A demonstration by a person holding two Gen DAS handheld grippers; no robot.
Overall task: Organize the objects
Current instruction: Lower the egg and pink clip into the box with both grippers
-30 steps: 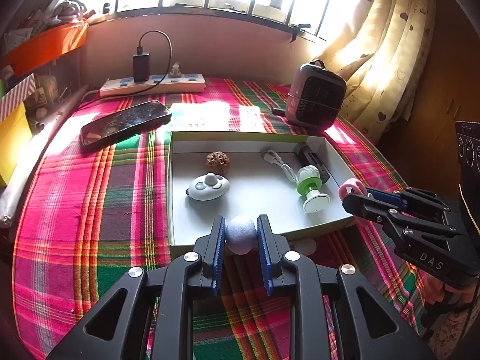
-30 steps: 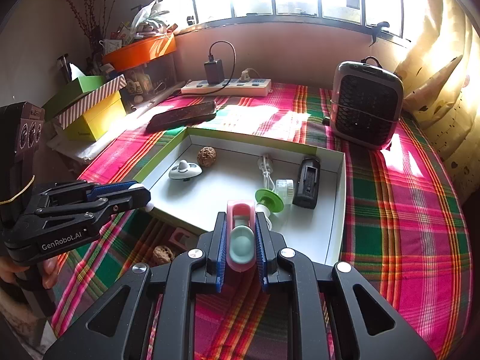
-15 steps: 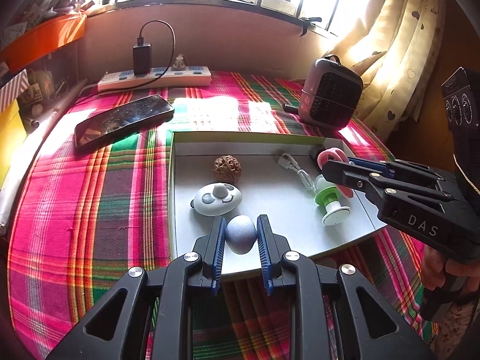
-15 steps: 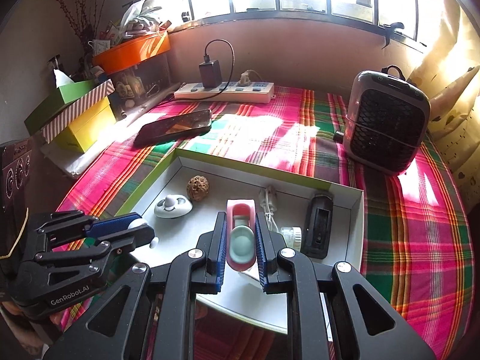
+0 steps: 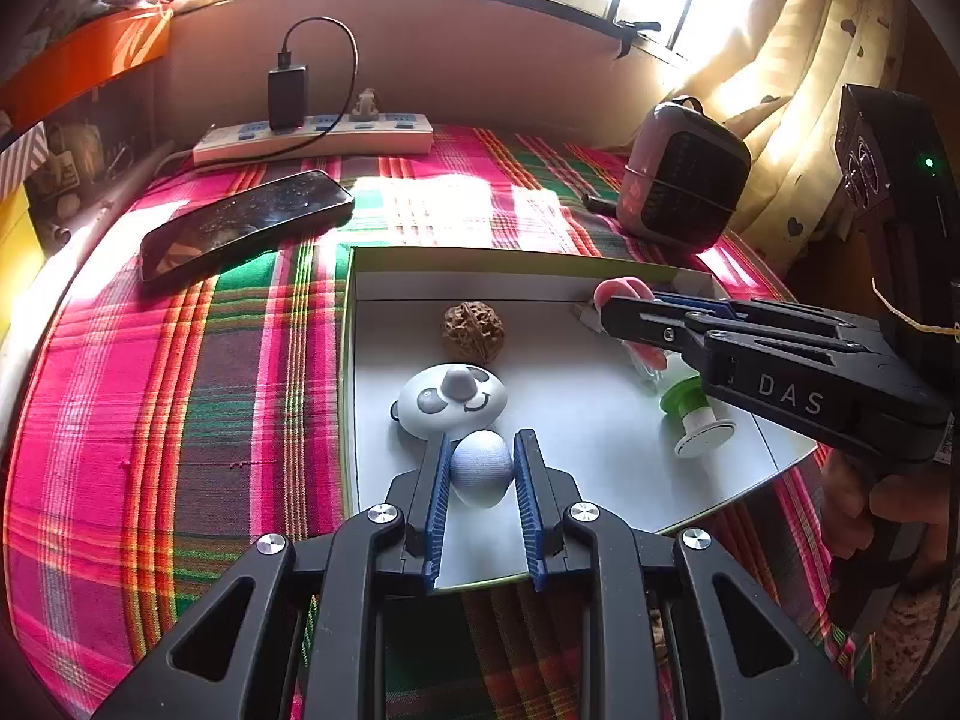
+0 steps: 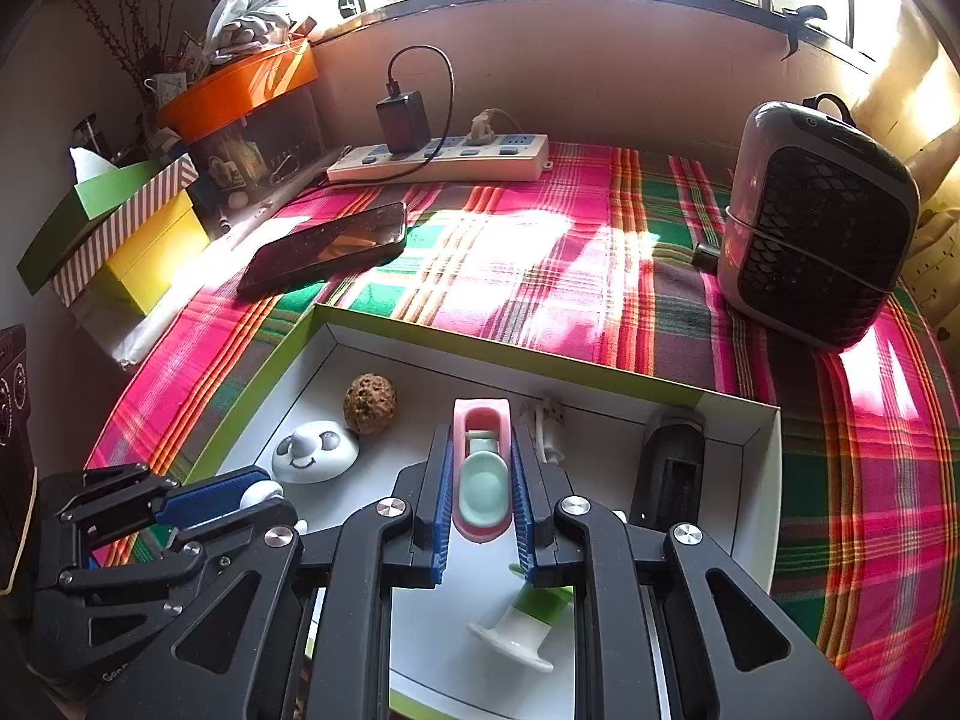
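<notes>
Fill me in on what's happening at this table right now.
A person is sorting small items into a white tray on a plaid tablecloth. The left gripper is shut on a pale blue egg-shaped ball, held over the tray's near edge beside a smiley-face toy. The right gripper is shut on a pink and mint toy bathtub, held above the tray's middle. A walnut already lies inside.
</notes>
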